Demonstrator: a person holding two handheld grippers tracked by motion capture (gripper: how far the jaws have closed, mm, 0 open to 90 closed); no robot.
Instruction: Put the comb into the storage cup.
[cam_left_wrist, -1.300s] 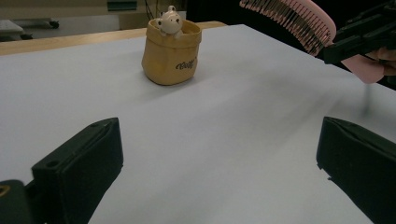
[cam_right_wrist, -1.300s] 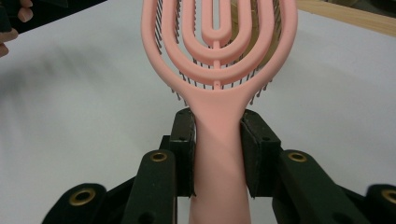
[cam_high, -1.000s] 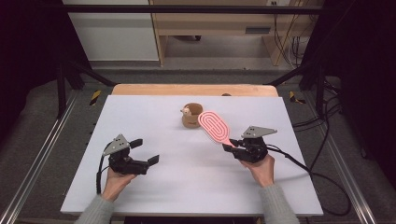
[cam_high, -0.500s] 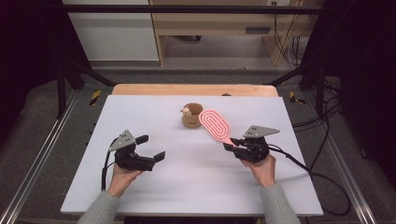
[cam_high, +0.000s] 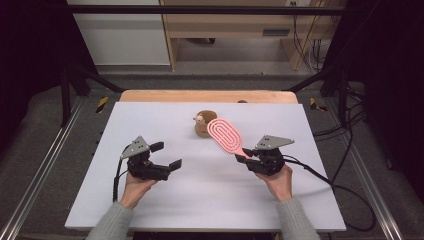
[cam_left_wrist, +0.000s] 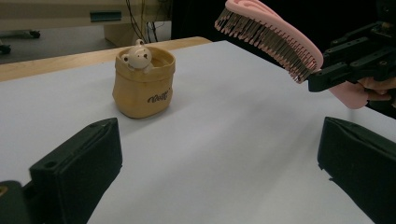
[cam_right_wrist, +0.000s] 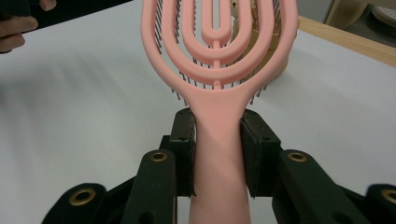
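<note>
My right gripper (cam_high: 248, 159) is shut on the handle of a pink vented hairbrush (cam_high: 225, 134), held above the table with its bristles facing down. The right gripper view has the handle of the hairbrush (cam_right_wrist: 219, 154) clamped between both jaws of my right gripper (cam_right_wrist: 218, 154). A small tan pot with a bear figure (cam_high: 202, 123) stands at the table's middle back, just left of the brush head. My left gripper (cam_high: 167, 156) is open and holds nothing, at the front left. In the left gripper view the pot (cam_left_wrist: 143, 84) sits ahead, with the hairbrush (cam_left_wrist: 271, 39) at upper right.
The white table top (cam_high: 200, 200) lies on a wooden board (cam_high: 150, 96) that shows along the far edge. Black frame rails run along both sides. Cables trail from the right gripper off the table's right edge.
My left gripper has moved to the right, toward the table's middle. The right gripper and hairbrush have stayed almost in place.
</note>
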